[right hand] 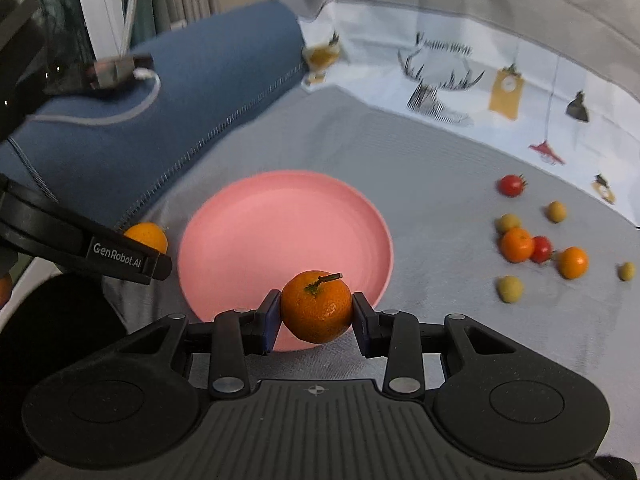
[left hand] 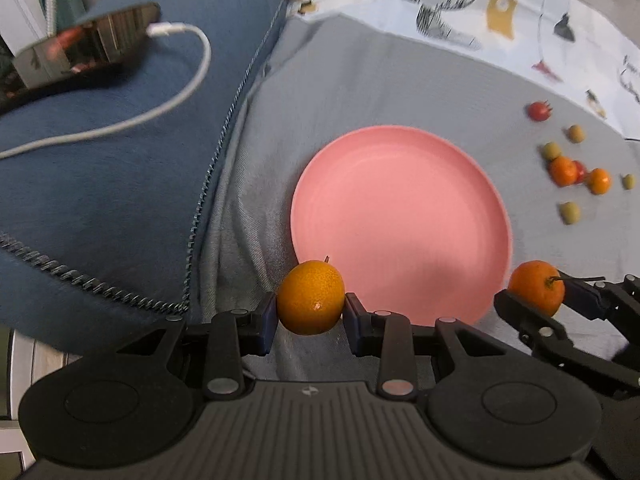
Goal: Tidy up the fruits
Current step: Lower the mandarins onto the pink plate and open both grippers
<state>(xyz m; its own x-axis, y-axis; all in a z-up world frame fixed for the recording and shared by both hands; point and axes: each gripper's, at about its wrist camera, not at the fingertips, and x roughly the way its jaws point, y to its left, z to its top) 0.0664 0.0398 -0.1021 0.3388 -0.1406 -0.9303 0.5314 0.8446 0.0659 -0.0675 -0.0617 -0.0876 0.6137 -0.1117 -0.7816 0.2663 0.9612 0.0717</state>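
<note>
- Left gripper (left hand: 311,306): pads pressed on both sides of an orange (left hand: 311,299), held at the near left rim of the plate (left hand: 400,184); stem end tilted up toward the plate; fruit near round, no clear long axis.
- Right gripper (right hand: 316,312): closed on a second orange (right hand: 316,307) over the near rim of the plate (right hand: 280,216); green stem pointing up and right.
- Plate: pink, bare, on grey cloth (left hand: 360,92).
- Loose fruit (right hand: 536,244) right of plate, well apart from it: oranges, red tomatoes, small green pieces.
- Blue cushion (left hand: 120,184) left of plate, with white cable (left hand: 188,80) across it.
- Between grippers and plate: no obstruction seen.
</note>
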